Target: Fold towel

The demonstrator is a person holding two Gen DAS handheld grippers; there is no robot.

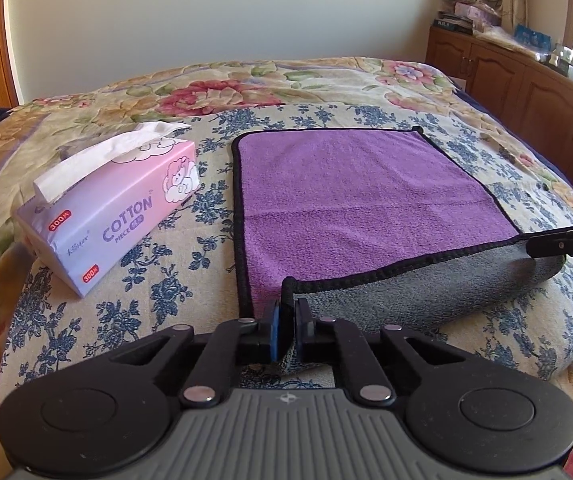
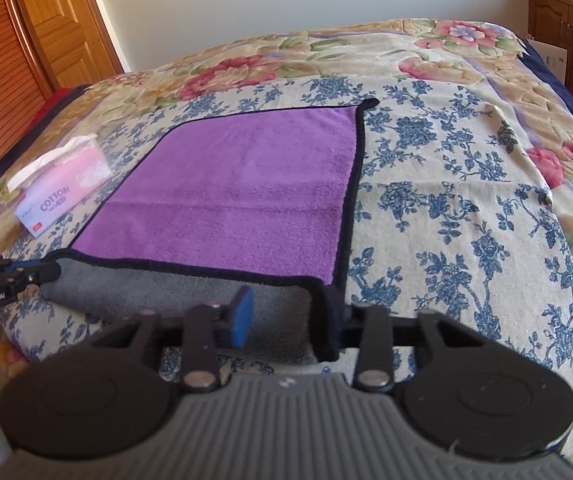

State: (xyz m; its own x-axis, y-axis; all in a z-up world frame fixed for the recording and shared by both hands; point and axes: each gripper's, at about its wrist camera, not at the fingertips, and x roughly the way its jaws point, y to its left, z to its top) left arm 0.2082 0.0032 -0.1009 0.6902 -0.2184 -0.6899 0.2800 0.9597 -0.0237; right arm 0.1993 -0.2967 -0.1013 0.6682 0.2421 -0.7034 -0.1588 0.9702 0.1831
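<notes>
Near hem of the towel lifted off the bed

Left gripper jaws pinch one near corner; right gripper jaws gape, the other corner draped on one finger. Soft, light, floppy cloth, likely best held at the corners.

Floral-covered bed, purple towel, pink tissue pack beside it

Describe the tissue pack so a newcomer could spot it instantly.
Start at the bed's floral quilt. Left of the purple towel lies the tissue pack. It alone is pink-and-lilac, printed "COTTON", with white tissue sticking out on top.
</notes>
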